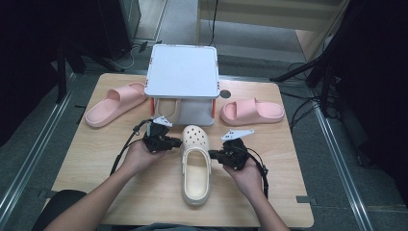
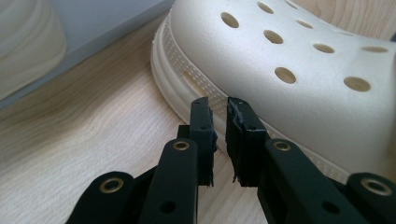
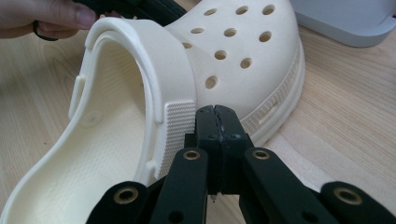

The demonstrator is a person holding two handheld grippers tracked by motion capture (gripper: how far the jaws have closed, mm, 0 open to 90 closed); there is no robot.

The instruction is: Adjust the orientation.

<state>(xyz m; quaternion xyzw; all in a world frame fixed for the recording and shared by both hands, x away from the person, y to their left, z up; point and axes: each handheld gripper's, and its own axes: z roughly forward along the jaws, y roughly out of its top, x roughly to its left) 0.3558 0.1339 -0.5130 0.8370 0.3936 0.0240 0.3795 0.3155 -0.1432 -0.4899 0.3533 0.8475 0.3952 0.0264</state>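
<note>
Two pink slides (image 1: 115, 103) (image 1: 252, 111) — grey stand (image 1: 183, 72) between.

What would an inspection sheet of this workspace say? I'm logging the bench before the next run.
Surface: wooden table, bare wood around the shoes.
Job's things: cream clog at the centre, toe toward the grey rack.
Clutter: pink slide to the left, second pink slide to the right of the rack.
Grippers: left gripper beside the clog's toe, jaws a narrow gap apart, nothing between them; right gripper shut, empty, at the clog's other side.
Cables: black cable trails from the left gripper; another from the right.
Surroundings: dark stands and floor cables beyond the table.
</note>
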